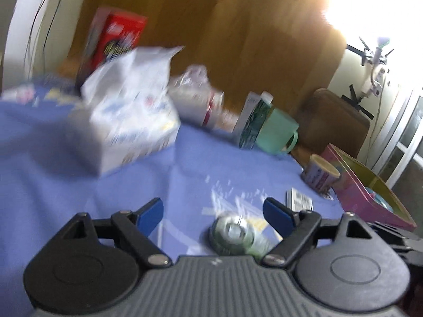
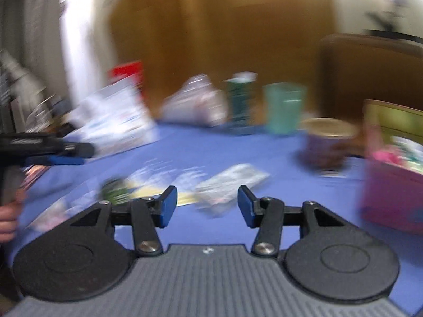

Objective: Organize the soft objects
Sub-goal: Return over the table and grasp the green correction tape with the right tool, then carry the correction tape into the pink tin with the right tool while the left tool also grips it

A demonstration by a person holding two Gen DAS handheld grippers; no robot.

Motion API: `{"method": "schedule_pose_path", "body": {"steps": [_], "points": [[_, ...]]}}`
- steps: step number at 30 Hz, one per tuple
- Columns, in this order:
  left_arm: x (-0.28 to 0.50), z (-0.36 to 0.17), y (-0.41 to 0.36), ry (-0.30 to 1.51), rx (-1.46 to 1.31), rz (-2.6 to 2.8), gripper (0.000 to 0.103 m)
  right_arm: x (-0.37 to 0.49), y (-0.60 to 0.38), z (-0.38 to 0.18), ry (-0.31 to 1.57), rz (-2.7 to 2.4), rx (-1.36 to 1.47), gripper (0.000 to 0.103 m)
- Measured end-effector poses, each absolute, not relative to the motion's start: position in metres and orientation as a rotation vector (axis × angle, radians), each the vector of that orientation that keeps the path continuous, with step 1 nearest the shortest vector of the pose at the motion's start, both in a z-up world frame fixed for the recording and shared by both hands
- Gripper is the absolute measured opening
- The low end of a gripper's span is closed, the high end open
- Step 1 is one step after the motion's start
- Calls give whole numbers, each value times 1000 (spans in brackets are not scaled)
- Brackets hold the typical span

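the left gripper (image 1: pixel 212 212) has its jaws wide apart with nothing clamped; a small round greenish packet (image 1: pixel 232 233) lies on the blue cloth (image 1: pixel 79 171) just under and between them, nearer its right finger. the right gripper (image 2: pixel 207 206) is also apart and empty, with a pale flat sachet (image 2: pixel 230 182) just ahead, its long axis slanting up to the right. the pink box (image 2: pixel 391 192) sits well off to the right. blur is heavy, so these may be soft pouches; no writing on any label can be read.
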State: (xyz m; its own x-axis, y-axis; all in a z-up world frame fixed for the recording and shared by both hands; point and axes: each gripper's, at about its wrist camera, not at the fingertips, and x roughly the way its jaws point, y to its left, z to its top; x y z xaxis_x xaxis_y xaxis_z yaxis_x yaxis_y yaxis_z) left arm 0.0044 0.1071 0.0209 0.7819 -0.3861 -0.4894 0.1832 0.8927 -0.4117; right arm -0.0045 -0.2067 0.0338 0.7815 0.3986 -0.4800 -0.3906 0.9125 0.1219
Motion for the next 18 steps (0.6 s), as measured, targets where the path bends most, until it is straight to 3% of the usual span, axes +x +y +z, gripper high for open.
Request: {"method": "schedule_pose_path", "body": {"steps": [2,14,15,17,18], "points": [[2,14,113,637,-421,-348,84,-3,-182,34,548,518,-32,62],[6,0,106,713,-520,-443,84,9,-106,12,636,623,-233,60],[7,-1,103,718,-521,-448,84,9,-106,12,636,625,-225,58],[9,-3,99,724,-527,-462,83,9,-109,11,642,637,-205,42],[10,-3,96,728,-530,-470,81,8,-110,11,642,641,-201,40]]}}
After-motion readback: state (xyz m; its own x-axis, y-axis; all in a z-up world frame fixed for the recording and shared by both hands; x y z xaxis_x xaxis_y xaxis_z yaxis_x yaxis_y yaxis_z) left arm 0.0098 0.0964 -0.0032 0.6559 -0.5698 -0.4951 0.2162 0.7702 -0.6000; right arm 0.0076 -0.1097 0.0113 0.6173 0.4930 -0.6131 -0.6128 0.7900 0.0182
